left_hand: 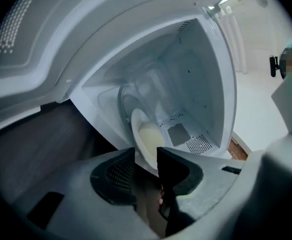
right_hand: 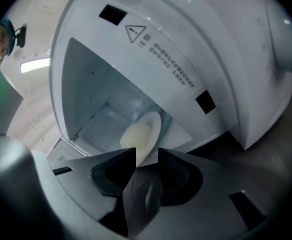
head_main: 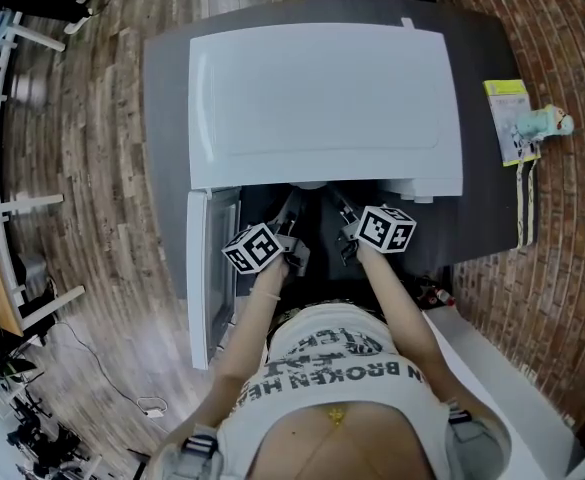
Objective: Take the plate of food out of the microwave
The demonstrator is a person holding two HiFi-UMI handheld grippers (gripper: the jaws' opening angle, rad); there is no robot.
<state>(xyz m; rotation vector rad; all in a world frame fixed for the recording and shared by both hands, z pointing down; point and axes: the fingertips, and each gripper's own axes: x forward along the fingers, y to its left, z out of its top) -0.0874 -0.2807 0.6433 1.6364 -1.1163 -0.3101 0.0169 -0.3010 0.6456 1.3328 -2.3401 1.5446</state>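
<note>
The white microwave (head_main: 322, 98) sits on the dark counter (head_main: 164, 118), its door (head_main: 212, 268) swung open at about 8 o'clock in the head view. The left tool (left_hand: 146, 155) is open — the plate (left_hand: 137, 121) of pale food (left_hand: 149, 137), inside the microwave, shows in its gap at 12 o'clock. The right tool (right_hand: 146, 156) is open too, with the same plate's rim in its gap.

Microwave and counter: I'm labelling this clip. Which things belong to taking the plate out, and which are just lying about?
Job: microwave, its open door, plate of food, left gripper and right gripper, both open.
Lying about: yellow packet at the counter's right end, pale green item beside it.
</note>
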